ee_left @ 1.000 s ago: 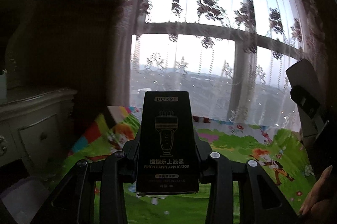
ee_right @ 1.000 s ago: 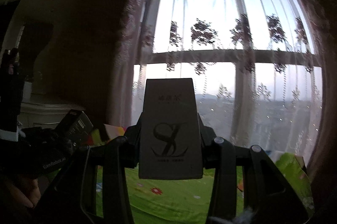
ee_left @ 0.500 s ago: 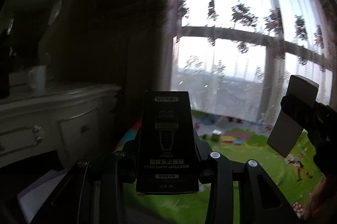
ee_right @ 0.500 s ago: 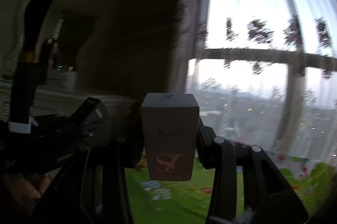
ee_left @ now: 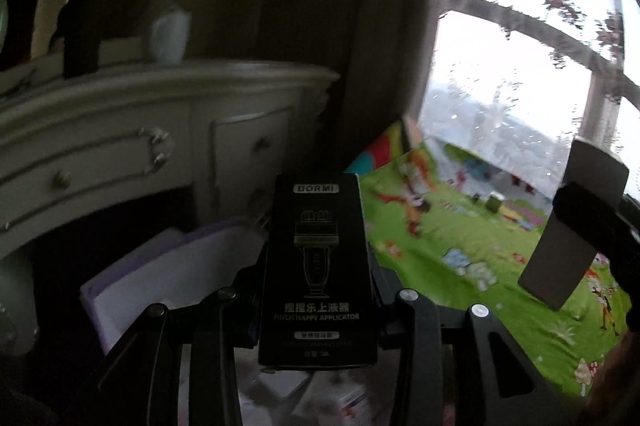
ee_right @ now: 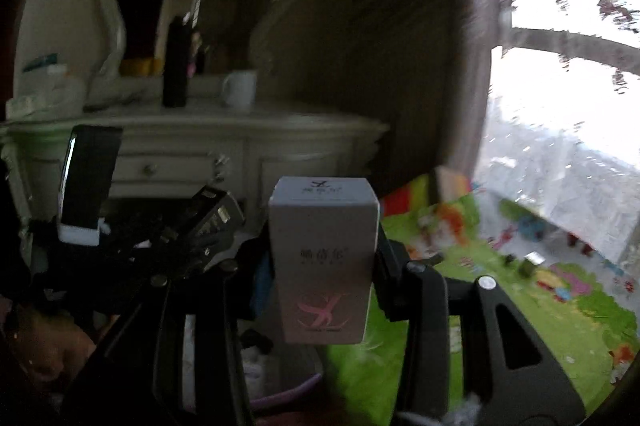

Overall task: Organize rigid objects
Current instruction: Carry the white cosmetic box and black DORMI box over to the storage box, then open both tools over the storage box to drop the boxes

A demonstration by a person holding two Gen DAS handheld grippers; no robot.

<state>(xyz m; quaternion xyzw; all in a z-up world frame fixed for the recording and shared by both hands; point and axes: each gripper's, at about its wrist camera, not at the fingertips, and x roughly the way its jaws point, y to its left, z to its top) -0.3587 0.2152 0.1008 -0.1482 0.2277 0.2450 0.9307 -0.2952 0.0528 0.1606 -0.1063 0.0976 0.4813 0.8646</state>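
Left tongs pinch the black carton, right tongs the white carton: likely light, stiff, crushable, best gripped mid-sides.

dresser | white mug, dark bottle standing on top

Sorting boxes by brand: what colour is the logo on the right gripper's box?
Pink, on a pale grey box; right wrist view.

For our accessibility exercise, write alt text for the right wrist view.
The right gripper clamps an upright white box with a pink logo. Behind stand a cream dresser with a white mug, and a green play mat under a window.
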